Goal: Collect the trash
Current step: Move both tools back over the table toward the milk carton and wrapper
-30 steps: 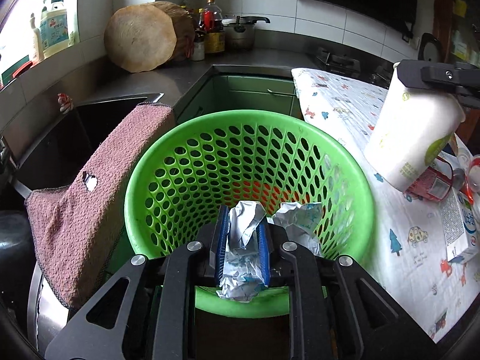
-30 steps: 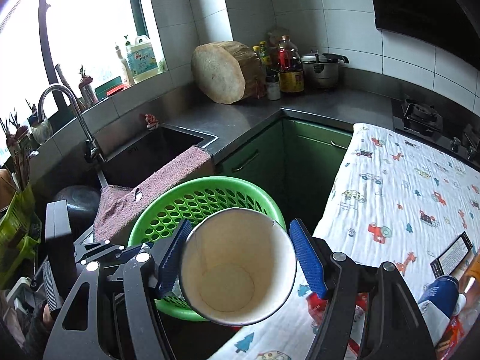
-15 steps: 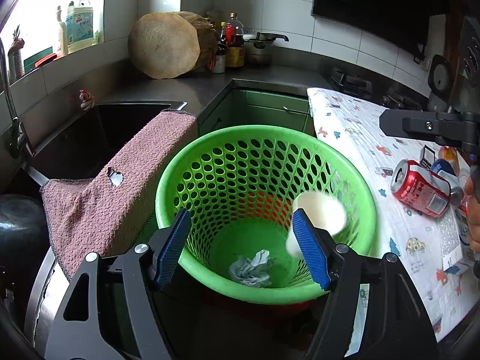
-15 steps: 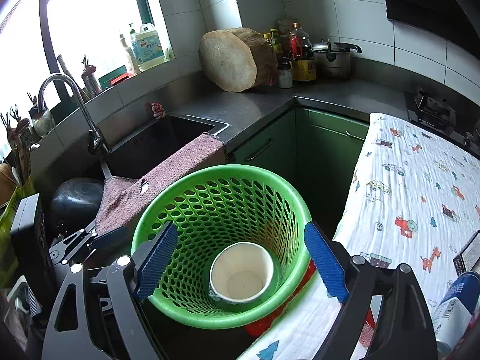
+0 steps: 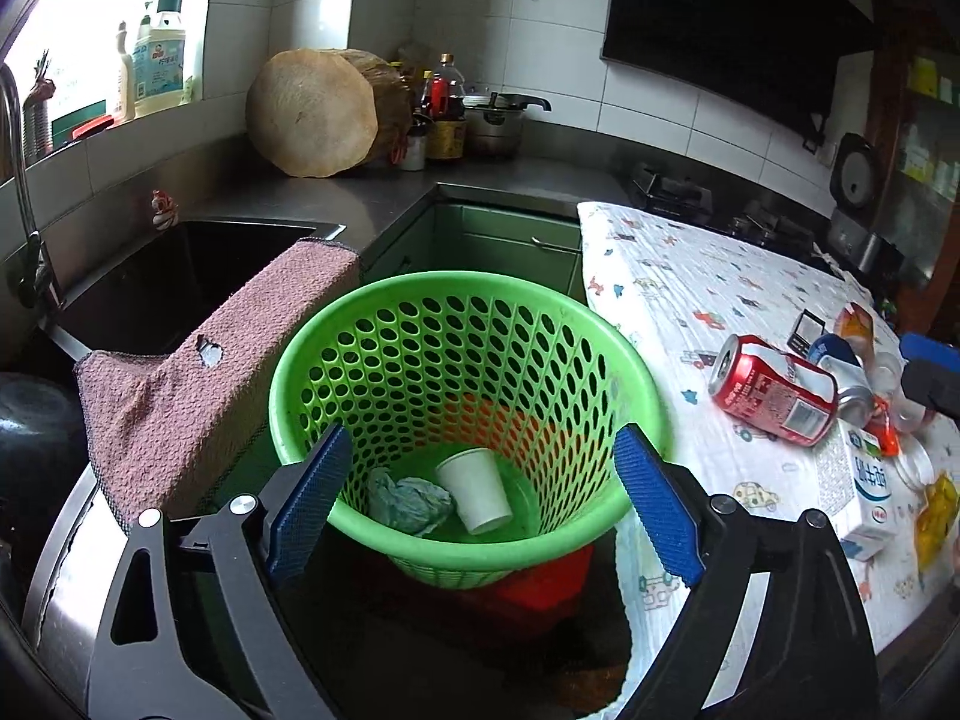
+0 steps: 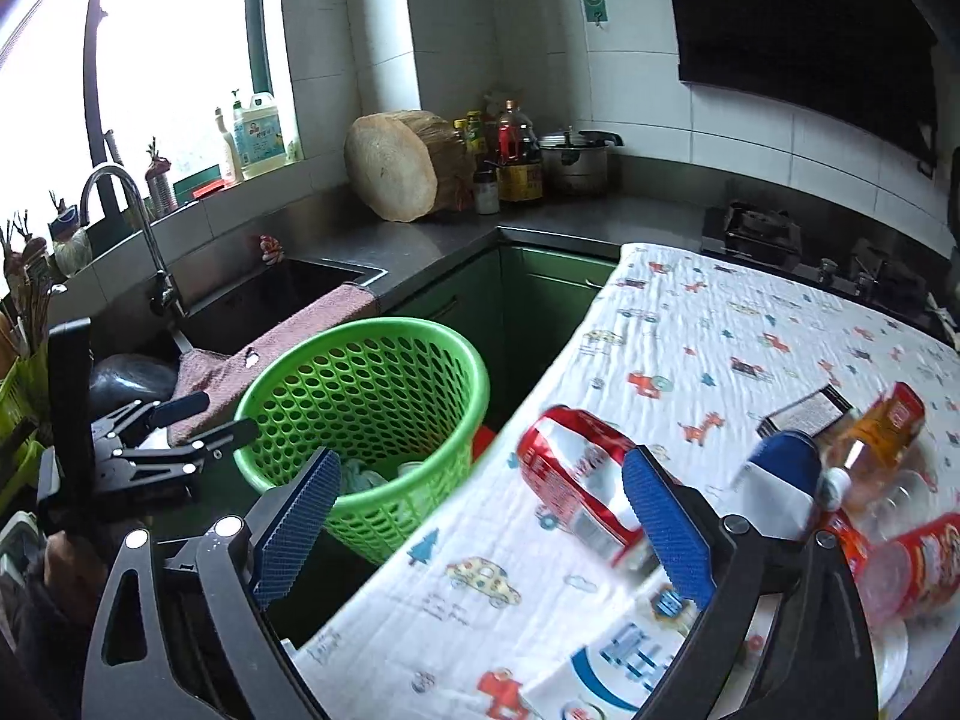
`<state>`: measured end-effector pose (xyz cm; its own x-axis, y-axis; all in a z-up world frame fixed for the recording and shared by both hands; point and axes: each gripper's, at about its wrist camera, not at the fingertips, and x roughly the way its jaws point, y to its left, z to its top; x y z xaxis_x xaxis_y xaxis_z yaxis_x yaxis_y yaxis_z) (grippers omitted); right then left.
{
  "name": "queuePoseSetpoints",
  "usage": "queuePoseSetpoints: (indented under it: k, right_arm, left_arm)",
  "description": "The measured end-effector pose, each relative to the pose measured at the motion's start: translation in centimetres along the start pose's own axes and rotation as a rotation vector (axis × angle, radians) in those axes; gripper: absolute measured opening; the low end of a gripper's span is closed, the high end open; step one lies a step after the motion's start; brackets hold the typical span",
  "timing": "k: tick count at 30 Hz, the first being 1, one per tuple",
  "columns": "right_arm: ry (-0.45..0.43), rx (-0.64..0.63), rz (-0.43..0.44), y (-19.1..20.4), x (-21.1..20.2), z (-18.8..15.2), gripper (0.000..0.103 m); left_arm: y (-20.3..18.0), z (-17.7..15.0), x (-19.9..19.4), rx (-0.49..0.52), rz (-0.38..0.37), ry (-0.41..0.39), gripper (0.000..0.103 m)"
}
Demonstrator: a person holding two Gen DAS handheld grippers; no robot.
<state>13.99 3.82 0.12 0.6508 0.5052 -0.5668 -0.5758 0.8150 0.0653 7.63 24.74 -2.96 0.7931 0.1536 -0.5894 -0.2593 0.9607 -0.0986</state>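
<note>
- Your left gripper (image 5: 480, 507) fingers spread wide, empty, framing the green perforated plastic basket (image 5: 636, 384) at centre frame.
- Your right gripper (image 6: 480, 534) gapes empty too; a crushed red can (image 6: 576, 480) lies between its fingers.

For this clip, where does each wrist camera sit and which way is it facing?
Left wrist: on the left gripper, looking down into the green basket holding a paper cup and crumpled wrapper; its open blue fingers frame the view.
Right wrist: on the right gripper, facing the table edge and red can; its open fingers show, the left gripper at left.
Shared: basket, can, sink, chopping block.
</note>
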Motion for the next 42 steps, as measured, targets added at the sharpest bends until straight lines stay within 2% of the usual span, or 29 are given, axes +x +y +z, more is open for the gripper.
queuePoseSetpoints:
  k: [8,13,19,24,27,34,42]
  right_arm:
    - [-0.033,0.078,-0.263,-7.8,-7.1,-7.6,0.094]
    - [0.003,0.14,-0.365,-11.8,-9.3,-11.9,0.095]
    - [0.046,0.243,-0.367,-14.5,-8.7,-15.0,0.095]
    - [0.015,0.297,-0.353,-15.4,-8.5,-15.6,0.095]
    - [0.021,0.302,-0.341,-15.4,-8.4,-15.8,0.095]
    - [-0.026,0.311,-0.283,-15.5,-10.2,-16.3,0.096]
    - [0.021,0.288,-0.248,-15.7,-9.5,-17.5,0.096]
  left_arm:
    - [-5.3,-0.5,-1.3,0.032,-0.093,-0.018,0.094]
    - [-9.2,-1.2,-1.9,0.077,-0.156,-0.015,0.096]
    - [-13.2,-2.1,-2.2,0.133,-0.223,0.011,0.097]
    - [-15.8,-2.8,-2.1,0.177,-0.257,0.038,0.097]
    - [-16.9,-3.0,-1.9,0.191,-0.27,0.053,0.097]
    - [-18.5,-3.2,-1.0,0.197,-0.295,0.086,0.097]
    - [-20.4,-3.8,-0.1,0.224,-0.328,0.121,0.097]
